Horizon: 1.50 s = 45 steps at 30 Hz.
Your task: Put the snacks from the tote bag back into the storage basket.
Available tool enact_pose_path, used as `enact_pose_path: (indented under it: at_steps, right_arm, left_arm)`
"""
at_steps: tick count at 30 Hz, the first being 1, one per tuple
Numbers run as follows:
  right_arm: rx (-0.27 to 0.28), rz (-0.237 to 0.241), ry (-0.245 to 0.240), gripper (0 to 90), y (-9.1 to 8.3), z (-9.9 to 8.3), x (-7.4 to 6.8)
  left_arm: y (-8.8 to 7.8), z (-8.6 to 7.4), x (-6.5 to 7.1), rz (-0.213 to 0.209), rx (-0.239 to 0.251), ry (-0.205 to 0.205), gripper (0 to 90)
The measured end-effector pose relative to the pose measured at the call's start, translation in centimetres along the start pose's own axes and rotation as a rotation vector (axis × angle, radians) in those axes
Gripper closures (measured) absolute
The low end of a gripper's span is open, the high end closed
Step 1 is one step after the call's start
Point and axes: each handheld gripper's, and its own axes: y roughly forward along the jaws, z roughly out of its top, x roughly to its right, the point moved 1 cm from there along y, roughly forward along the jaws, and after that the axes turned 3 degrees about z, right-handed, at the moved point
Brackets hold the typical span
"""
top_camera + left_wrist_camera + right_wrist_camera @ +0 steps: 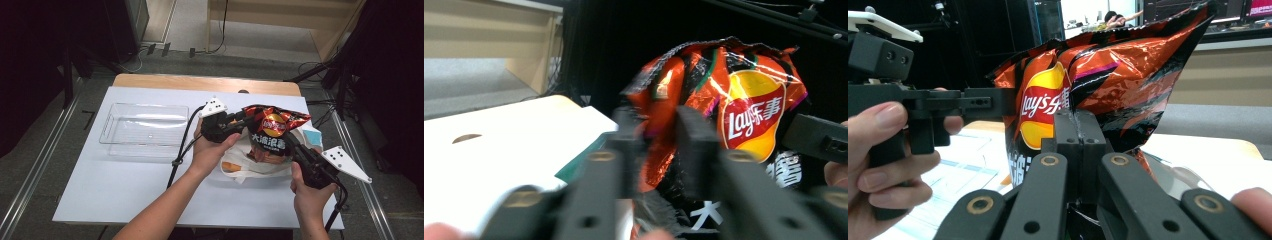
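Observation:
An orange, red and black Lay's chip bag (272, 125) (749, 110) (1118, 75) hangs in the air over a white cloth tote bag (255, 167) on the table. My left gripper (243, 119) (659, 145) comes in from the left, its jaws closed on the crinkled upper left corner of the chip bag. From the lower right, my right gripper (289, 140) (1079, 125) pinches the chip bag's lower edge with its jaws pressed together on the foil. The left gripper (998, 102) also appears in the right gripper view, reaching the bag's side.
A clear plastic tray (145, 130) stands on the left of the white table (125, 185). A teal item (312, 136) lies behind the tote at the right. A wooden strip (200, 82) runs along the table's far edge. Cables trail from both grippers.

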Motion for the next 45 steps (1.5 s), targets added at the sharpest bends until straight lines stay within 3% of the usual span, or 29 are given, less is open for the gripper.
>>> enact_pose_path:
  at_steps: [3, 5, 8, 12, 15, 17, 23, 28, 32, 34, 40, 45]
  right_arm:
    - [-0.005, -0.004, -0.011, 90.0, -0.2, -0.2, 0.1]
    - [-0.006, -0.016, -0.026, 90.0, -0.3, -0.4, -0.1]
    - [0.003, -0.039, -0.032, 90.0, -0.7, -0.4, -0.1]
    - [-0.006, -0.091, -0.039, 67.2, -1.5, -0.3, 0.3]
    - [-0.059, -0.109, -0.053, 52.6, -1.7, -1.1, 0.7]
    - [-0.09, -0.123, -0.067, 46.3, -1.7, -2.1, 1.0]
    - [-0.203, -0.102, -0.078, 36.3, -2.1, -5.8, 2.1]
    - [-0.234, -0.096, -0.049, 32.9, -2.8, -7.0, 2.9]
    - [-0.229, -0.106, -0.037, 31.3, -2.7, -6.9, 3.3]
    - [-0.231, -0.087, -0.033, 30.1, -2.5, -6.9, 3.3]
    - [-0.262, -0.073, -0.037, 25.5, -1.8, -7.5, 2.9]
    - [-0.241, -0.072, -0.029, 23.8, -1.9, -7.4, 2.7]
  left_arm:
    - [0.3, 0.2, 0.5, 0.007, -0.03, 0.033, 88.5]
    - [0.3, 0.3, 0.8, 0.013, -0.033, 0.036, 90.0]
    - [0.2, 1.0, 1.3, -0.021, -0.036, 0.021, 90.0]
    - [-0.1, 2.0, 2.4, -0.056, -0.017, 0.042, 90.0]
    - [-0.1, 2.6, 3.0, -0.063, -0.012, 0.057, 90.0]
    - [-0.1, 3.0, 3.0, -0.079, -0.002, 0.044, 90.0]
    - [-0.3, 3.7, 3.0, -0.094, 0.006, 0.043, 90.0]
    - [-1.3, 4.1, 3.1, -0.085, 0.027, 0.058, 90.0]
    - [-2.7, 4.5, 2.6, -0.064, 0.041, 0.062, 90.0]
    - [-3.4, 4.7, 2.2, -0.052, 0.044, 0.065, 90.0]
    - [-6.3, 5.3, 0.4, -0.014, 0.073, 0.058, 90.0]
    - [-8.5, 5.5, -0.9, 0.017, 0.086, 0.056, 90.0]
